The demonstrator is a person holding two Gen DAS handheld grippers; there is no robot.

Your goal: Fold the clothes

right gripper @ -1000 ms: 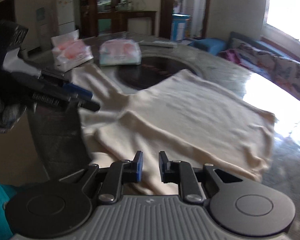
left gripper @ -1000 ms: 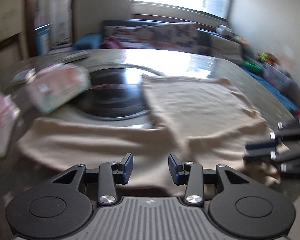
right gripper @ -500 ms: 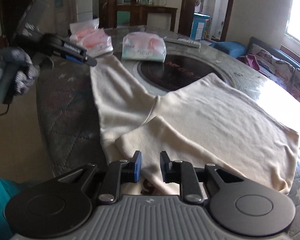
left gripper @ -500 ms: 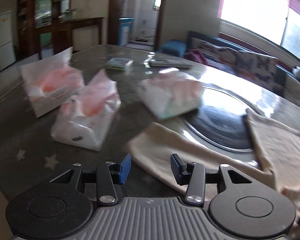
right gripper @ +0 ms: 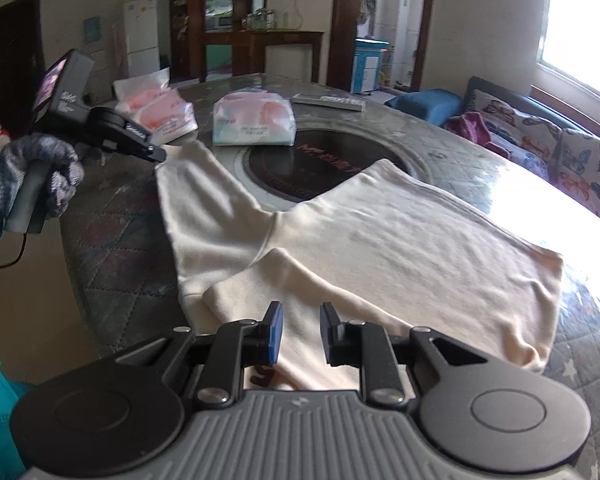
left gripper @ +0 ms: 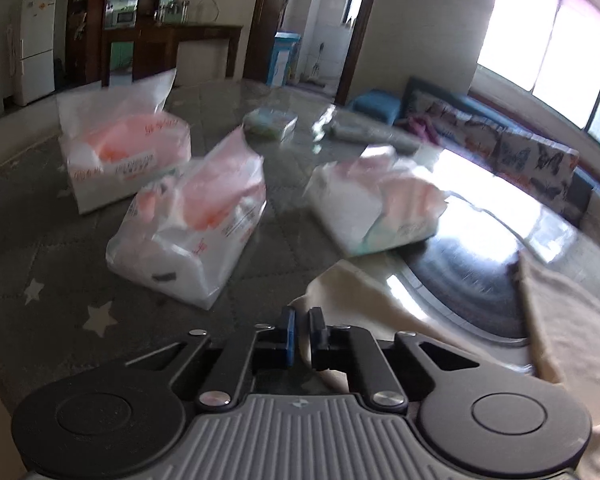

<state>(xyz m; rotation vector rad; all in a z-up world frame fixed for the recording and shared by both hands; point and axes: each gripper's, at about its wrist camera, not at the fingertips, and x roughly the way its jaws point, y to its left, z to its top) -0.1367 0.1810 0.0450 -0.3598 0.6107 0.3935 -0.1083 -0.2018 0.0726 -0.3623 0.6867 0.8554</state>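
Observation:
A cream long-sleeved garment (right gripper: 400,240) lies flat on the table, its near sleeve folded in over the body. The other sleeve (right gripper: 196,200) stretches out to the left. My left gripper (right gripper: 156,156), held by a gloved hand (right gripper: 48,176), sits at that sleeve's far end. In the left wrist view the left gripper (left gripper: 302,332) has its jaws nearly together, with the sleeve's cream edge (left gripper: 352,292) between them. My right gripper (right gripper: 302,334) hovers open just above the folded near sleeve, with nothing between its fingers.
Three plastic tissue packs (left gripper: 188,240) (left gripper: 120,152) (left gripper: 376,208) stand just beyond the sleeve end. A dark round inset (right gripper: 312,160) fills the table's middle, partly under the garment. A remote (right gripper: 328,101) lies at the back. The table edge (right gripper: 112,248) drops off left; a sofa (right gripper: 540,132) stands right.
My left gripper swung left from the garment's near edge to the far sleeve end, and its jaws closed from wide open. My right gripper stayed open over the folded sleeve.

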